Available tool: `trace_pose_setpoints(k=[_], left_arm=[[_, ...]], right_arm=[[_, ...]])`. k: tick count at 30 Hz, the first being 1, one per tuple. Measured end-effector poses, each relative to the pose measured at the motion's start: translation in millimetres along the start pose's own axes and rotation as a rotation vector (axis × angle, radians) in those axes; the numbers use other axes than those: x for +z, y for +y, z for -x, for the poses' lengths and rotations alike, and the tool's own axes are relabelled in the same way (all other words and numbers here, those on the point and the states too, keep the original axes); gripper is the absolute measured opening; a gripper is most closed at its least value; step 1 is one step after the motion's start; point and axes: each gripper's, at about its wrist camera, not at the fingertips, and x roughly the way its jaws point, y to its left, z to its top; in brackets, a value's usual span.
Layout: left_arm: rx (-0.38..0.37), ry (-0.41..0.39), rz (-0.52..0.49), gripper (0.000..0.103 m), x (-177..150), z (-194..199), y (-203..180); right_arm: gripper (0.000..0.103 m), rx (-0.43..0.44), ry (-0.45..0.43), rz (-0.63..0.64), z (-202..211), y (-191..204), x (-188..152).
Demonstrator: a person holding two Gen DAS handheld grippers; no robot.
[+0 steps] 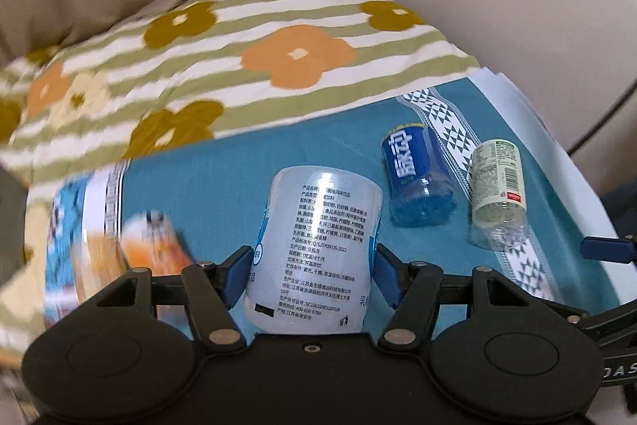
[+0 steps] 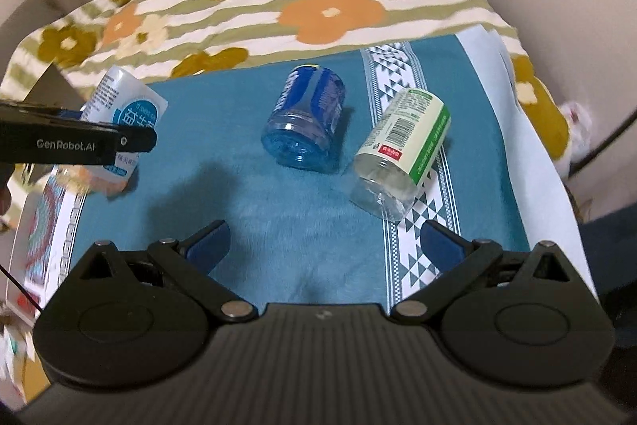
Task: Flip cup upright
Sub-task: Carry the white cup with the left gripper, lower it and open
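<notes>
Your left tool (image 1: 312,275) is clamped on a white cup (image 1: 318,249) made from a cut plastic bottle, its blue pads (image 1: 239,275) pressed against either side of the printed label. From the right wrist view, that same white cup (image 2: 119,122) appears at the far left, held off the cloth and tilted, with the black arm of your left tool (image 2: 75,142) crossing in front of it.

Your right tool (image 2: 324,245) is open, its blue fingers (image 2: 209,243) spread wide and holding nothing, above the near part of a teal cloth (image 2: 239,186) that covers the surface.

Two more cups lie on their sides on that cloth. A blue cup (image 2: 306,118) lies near the middle, its closed bottom end turned toward you. Just to its right, not touching it, a clear cup with a green and white label (image 2: 402,146) lies partly across a white patterned band (image 2: 398,82) in the cloth.

From the left wrist view, the blue cup (image 1: 416,178) and the green-labelled cup (image 1: 497,194) lie to the right of the held cup. An orange packet (image 1: 155,245) shows blurred at the left. A striped floral quilt (image 1: 247,50) lies at the far side.
</notes>
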Motion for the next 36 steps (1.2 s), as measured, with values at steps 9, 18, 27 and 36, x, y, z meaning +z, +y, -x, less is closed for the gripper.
trace_pose_setpoints(k=[9, 18, 27, 36], left_arm=[[-0.013, 0.058, 0.216, 0.068, -53, -11, -11], [-0.008, 0.107, 0.317, 0.068, -73, -45, -9], [0.016, 0.114, 0.327, 0.068, -74, -54, -19], [0.035, 0.117, 0.274, 0.09, -71, -55, -26]], right_arm=[[0.103, 0.033, 0.03, 0.087, -5, -7, -18], [0.103, 0.016, 0.092, 0.064, -24, -10, -40], [0.103, -0.002, 0.112, 0.017, -31, -14, -46], [0.103, -0.007, 0.105, -0.007, -31, -18, -41]])
